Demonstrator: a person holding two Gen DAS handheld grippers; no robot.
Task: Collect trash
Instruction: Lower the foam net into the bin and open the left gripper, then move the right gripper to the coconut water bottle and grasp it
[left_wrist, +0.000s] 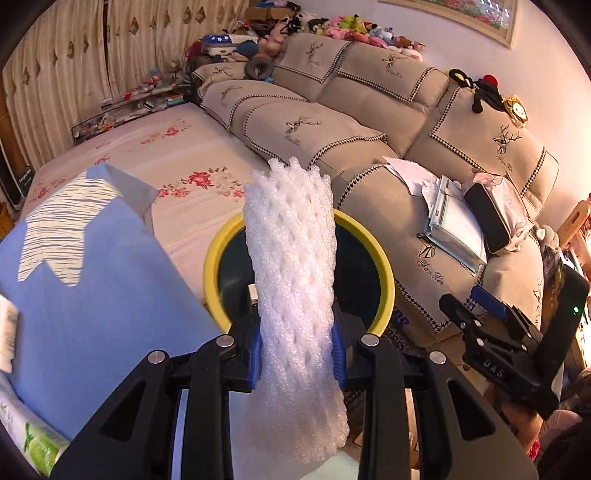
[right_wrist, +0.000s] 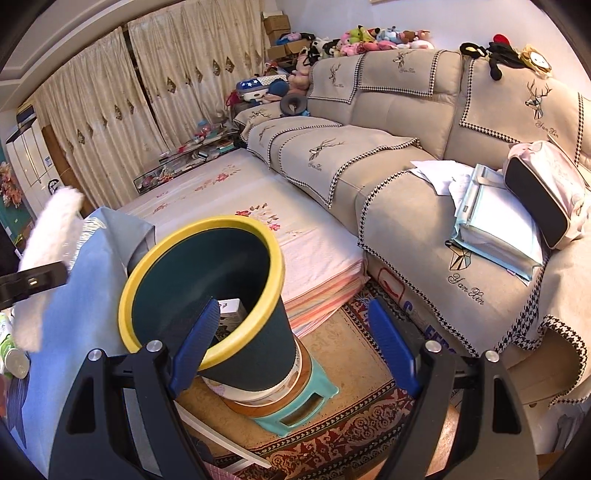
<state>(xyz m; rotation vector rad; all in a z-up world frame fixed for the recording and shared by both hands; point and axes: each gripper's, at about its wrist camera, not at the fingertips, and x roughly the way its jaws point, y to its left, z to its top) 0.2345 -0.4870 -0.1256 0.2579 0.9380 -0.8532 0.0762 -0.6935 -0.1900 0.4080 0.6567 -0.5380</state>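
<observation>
The left gripper (left_wrist: 298, 360) is clamped on a white foam net sleeve (left_wrist: 291, 254), held just in front of the yellow-rimmed bin (left_wrist: 384, 266). The sleeve looks featherlight, soft and springy (it squashes at the pads), so a mid-length pinch suits it. Right of the bin, the right gripper (right_wrist: 291, 339) stands wide and empty

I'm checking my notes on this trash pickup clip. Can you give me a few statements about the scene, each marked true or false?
1. The left gripper holds a white foam net sleeve. True.
2. The right gripper grips the bin. False: its jaws stand open, holding nothing.
3. The bin has a yellow rim. True.
4. The bin stands directly on the rug. False: it sits raised on a teal stool.
</observation>
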